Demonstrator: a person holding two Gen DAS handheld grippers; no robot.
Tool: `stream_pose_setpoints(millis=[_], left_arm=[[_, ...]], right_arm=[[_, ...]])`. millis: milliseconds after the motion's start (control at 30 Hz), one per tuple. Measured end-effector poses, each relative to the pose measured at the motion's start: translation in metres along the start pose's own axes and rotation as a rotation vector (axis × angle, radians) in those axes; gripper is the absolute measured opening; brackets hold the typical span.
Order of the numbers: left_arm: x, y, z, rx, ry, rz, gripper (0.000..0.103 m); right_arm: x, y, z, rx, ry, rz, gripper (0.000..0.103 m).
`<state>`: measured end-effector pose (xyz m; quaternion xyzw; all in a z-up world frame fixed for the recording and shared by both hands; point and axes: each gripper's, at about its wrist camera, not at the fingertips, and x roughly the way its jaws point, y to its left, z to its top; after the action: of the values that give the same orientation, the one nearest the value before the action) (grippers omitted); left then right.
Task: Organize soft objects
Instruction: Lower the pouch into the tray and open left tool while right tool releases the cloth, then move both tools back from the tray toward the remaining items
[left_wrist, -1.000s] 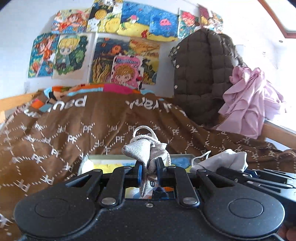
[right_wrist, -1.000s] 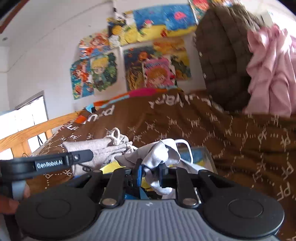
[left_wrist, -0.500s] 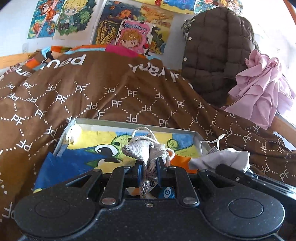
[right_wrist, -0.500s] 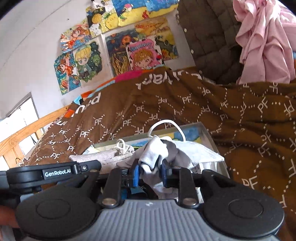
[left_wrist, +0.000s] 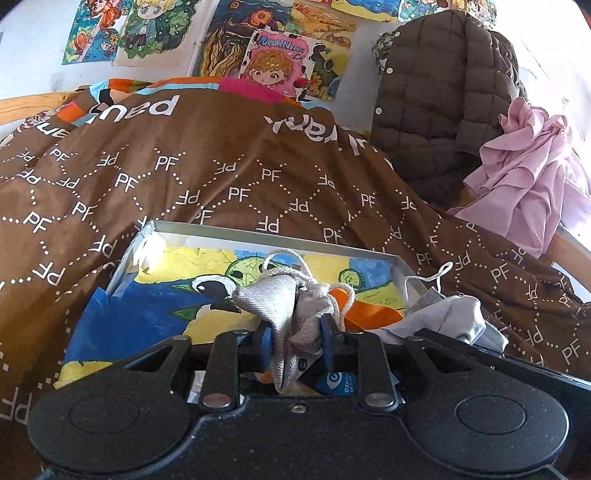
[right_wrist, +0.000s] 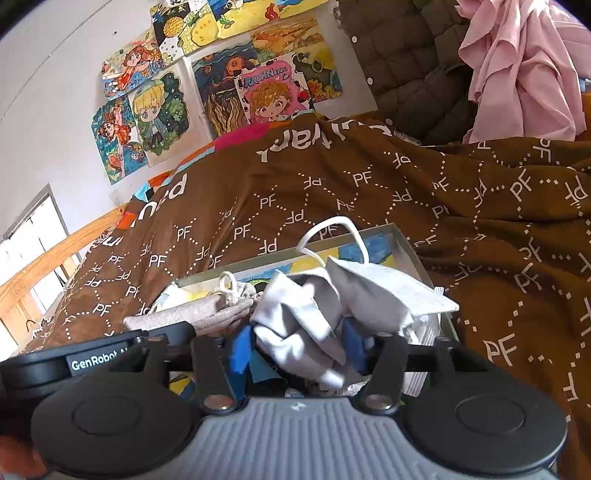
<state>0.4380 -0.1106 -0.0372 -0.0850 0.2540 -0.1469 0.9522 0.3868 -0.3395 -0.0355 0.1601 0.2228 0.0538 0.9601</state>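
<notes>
My left gripper (left_wrist: 295, 341) is shut on a grey drawstring pouch (left_wrist: 286, 306) and holds it low over an open shallow box (left_wrist: 258, 238) with a colourful cartoon lining that lies on the brown bedspread. My right gripper (right_wrist: 295, 345) has its jaws spread wider around a white face mask (right_wrist: 332, 295), which sags between the blue pads over the same box (right_wrist: 410, 254). The pouch also shows in the right wrist view (right_wrist: 195, 314), just left of the mask. The mask also shows in the left wrist view (left_wrist: 450, 315), at the box's right end.
The brown "PF" bedspread (left_wrist: 229, 173) surrounds the box on all sides. A brown quilted jacket (left_wrist: 436, 103) and a pink garment (left_wrist: 524, 177) hang at the back right. A wooden bed rail (right_wrist: 48, 254) runs along the left. Posters cover the wall.
Both grippers have tilted down and come lower over the box, so its lining now shows. The right jaws have spread wider around the mask. The left still grips the pouch.
</notes>
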Motion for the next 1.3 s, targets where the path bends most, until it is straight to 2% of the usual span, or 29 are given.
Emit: stream_pose_setpoints(millis=[133,233,300,500,800,1133,1300], left_arm=[[-0.003,-0.001,-0.001,-0.014,-0.010,0.009,0.031],[-0.007,-0.001,0.002,-0.017,-0.019,0.017,0.037],[-0.012,-0.001,0.003,-0.018,-0.029,0.028,0.048],[-0.034,0.000,0.008,-0.025,-0.080,0.023,0.069],[-0.087,-0.009,0.015,-0.016,-0.163,0.026,0.088],[-0.165,-0.012,0.016,-0.015,-0.231,0.048,0.098],[-0.208,-0.014,0.006,-0.002,-0.269,0.052,0.102]], right_arm=[[-0.004,0.002,0.000,-0.017,-0.018,-0.012,0.064],[-0.008,0.005,0.000,-0.032,-0.027,-0.017,0.068],[-0.011,0.007,0.001,-0.037,-0.030,-0.017,0.073],[-0.036,0.015,0.009,-0.049,-0.068,-0.012,0.086],[-0.097,0.029,0.021,-0.093,-0.163,-0.036,0.100],[-0.168,0.035,0.025,-0.115,-0.233,-0.053,0.103],[-0.201,0.038,0.015,-0.102,-0.251,-0.051,0.103]])
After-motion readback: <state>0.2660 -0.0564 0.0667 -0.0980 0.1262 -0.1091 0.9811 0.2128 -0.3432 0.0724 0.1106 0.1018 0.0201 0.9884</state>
